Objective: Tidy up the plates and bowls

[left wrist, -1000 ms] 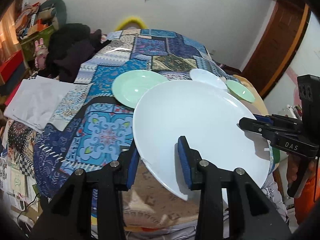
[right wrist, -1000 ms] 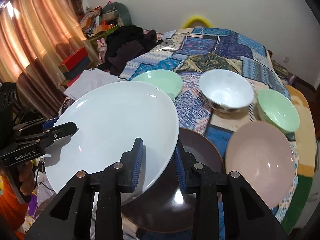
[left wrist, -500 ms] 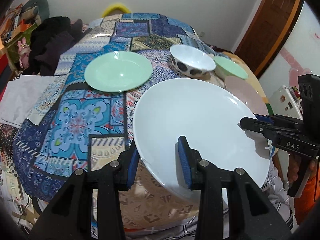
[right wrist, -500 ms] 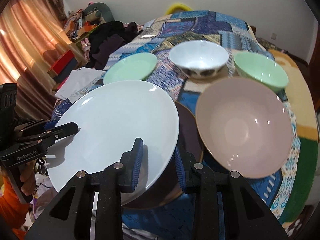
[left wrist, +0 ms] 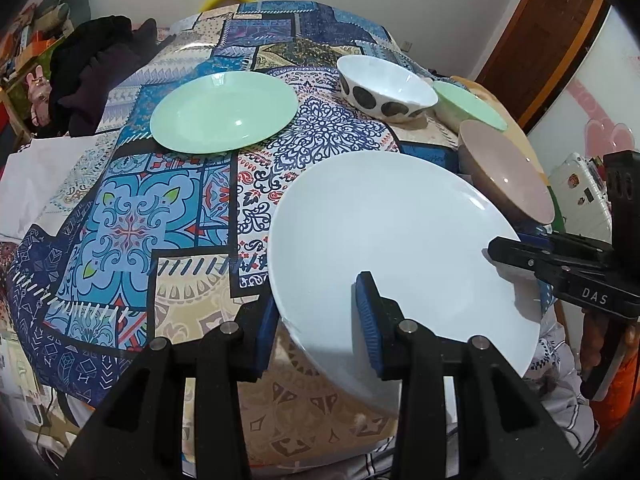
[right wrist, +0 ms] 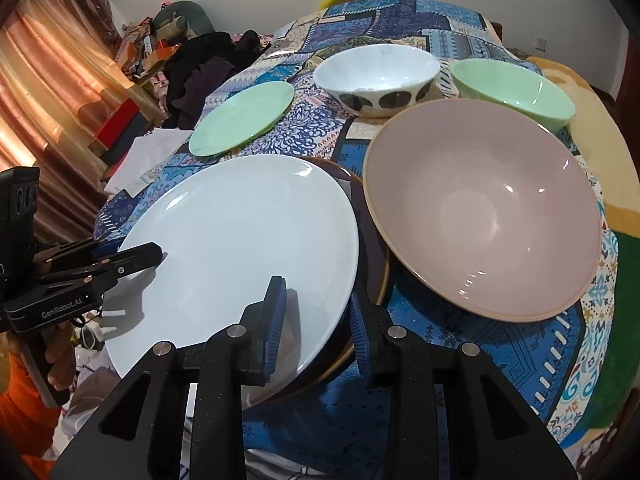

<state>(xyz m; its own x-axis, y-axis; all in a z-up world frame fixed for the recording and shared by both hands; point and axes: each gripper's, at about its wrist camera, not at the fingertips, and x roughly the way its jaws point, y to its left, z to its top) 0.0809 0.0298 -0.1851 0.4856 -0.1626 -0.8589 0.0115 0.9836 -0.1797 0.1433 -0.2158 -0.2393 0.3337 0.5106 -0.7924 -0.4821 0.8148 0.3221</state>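
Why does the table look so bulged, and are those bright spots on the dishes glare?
Left wrist view: fisheye bending rounds the table, corners go black. Right wrist view: the spots on the pink bowl and white plate are glare; a gripper's shadow crosses that plate.

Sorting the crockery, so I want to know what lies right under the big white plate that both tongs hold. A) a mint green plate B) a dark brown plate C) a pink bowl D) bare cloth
B: in the right wrist view a dark brown plate's rim shows beneath the big round white plate.
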